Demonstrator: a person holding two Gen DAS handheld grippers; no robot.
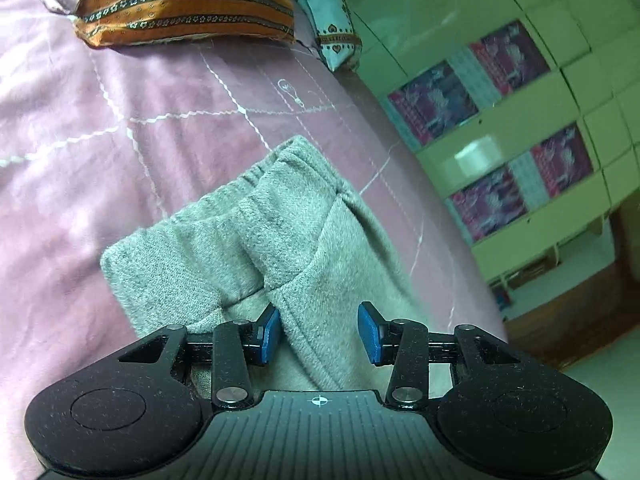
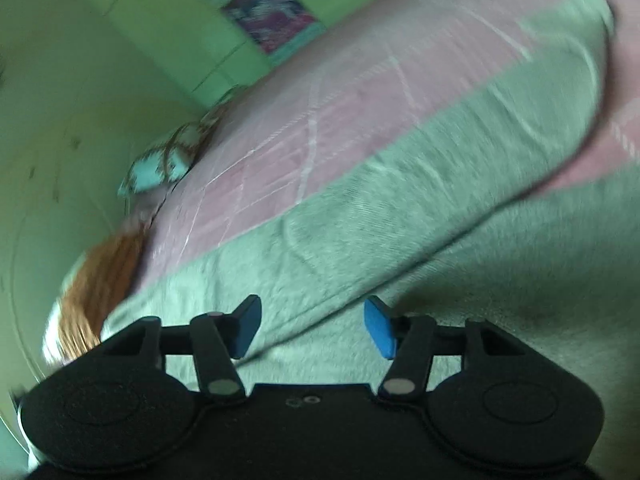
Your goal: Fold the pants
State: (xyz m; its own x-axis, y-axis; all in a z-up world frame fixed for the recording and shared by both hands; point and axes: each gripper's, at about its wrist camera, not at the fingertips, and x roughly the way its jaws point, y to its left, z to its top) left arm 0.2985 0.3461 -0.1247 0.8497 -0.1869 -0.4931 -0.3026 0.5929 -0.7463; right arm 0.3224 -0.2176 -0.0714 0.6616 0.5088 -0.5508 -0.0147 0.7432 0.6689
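Pants: the grey fleece pants (image 1: 256, 240) lie on the pink quilted bedspread (image 1: 120, 128), already doubled over, waistband end toward the pillows.
Left gripper: the left gripper (image 1: 320, 334) sits low over the near edge of the pants, its blue pads (image 1: 370, 334) apart; a raised fold of cloth runs up between them, but the pads do not pinch it.
Right gripper: the right gripper (image 2: 314, 328) hangs over the long grey leg (image 2: 400, 200), jaws parted, nothing clamped; this view is smeared with blur.
Bed head: an orange patterned pillow (image 1: 184, 0) and a pale heart-print cushion (image 1: 328, 24) rest beside each other.
Wall: green shelving (image 1: 520, 120) stands beyond the bed.
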